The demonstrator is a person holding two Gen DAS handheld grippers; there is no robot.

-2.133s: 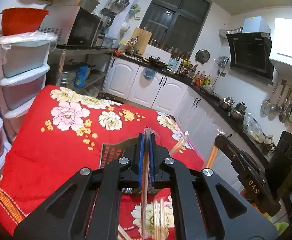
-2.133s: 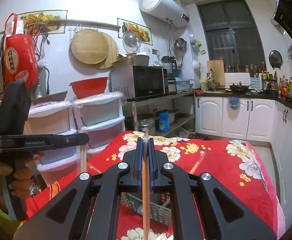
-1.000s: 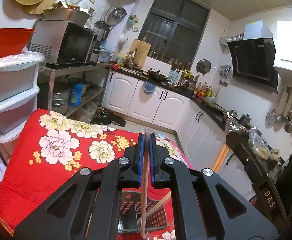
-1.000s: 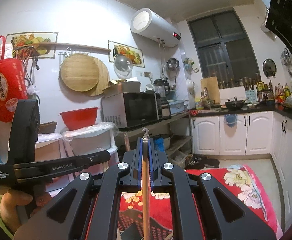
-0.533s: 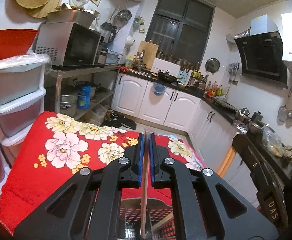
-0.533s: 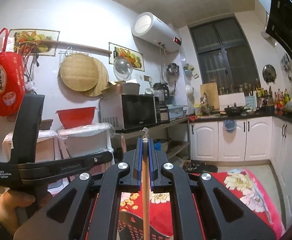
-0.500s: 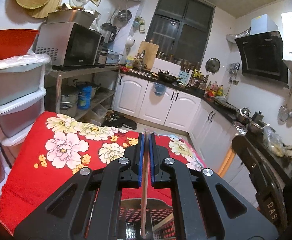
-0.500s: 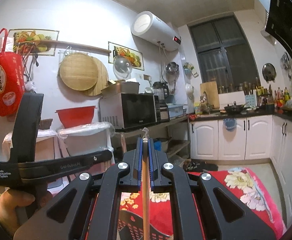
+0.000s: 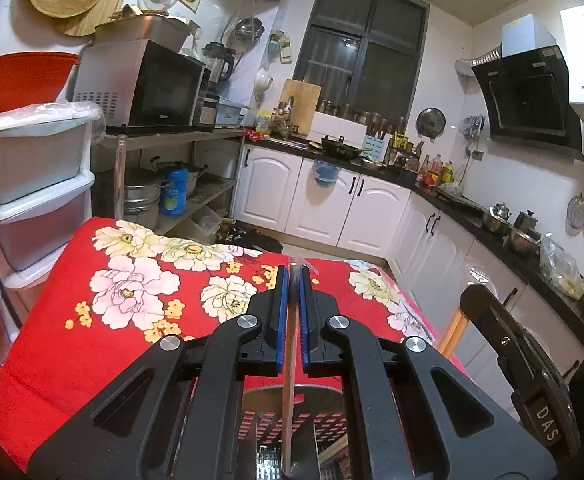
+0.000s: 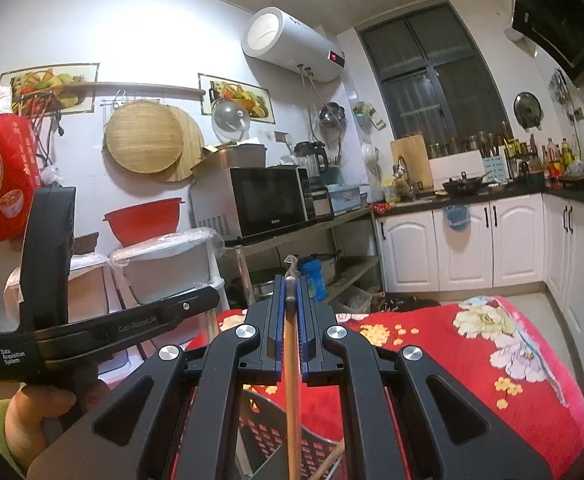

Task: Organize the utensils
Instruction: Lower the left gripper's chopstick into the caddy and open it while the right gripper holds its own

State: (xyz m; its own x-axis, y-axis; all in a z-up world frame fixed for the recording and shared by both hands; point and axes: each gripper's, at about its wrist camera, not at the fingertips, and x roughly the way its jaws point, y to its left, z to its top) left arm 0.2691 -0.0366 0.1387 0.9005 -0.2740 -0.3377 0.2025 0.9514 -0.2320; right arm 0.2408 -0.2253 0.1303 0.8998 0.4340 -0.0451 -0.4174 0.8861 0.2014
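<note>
Chopstick (image 9: 290, 380), pale wood in a clear wrapper, clamped upright between the blue pads (image 9: 279, 320) of the left gripper (image 9: 291, 280); jaws nearly closed on it, wrapper tip poking just past the fingertips. Its lower end hangs over a perforated metal utensil basket (image 9: 324, 416) standing on the red floral tablecloth (image 9: 132, 288).

Second chopstick (image 10: 291, 392), same kind, pinched likewise in the right gripper (image 10: 291, 284), jaws drawn in tight on it. Below it, the dark slotted wall of the basket (image 10: 276, 436), with another stick's end leaning inside.

Left-hand unit visible in the right wrist view, gripped by a hand (image 10: 32, 416). Beyond: microwave (image 10: 260, 200) on a metal shelf, white cabinets (image 9: 332, 204).
</note>
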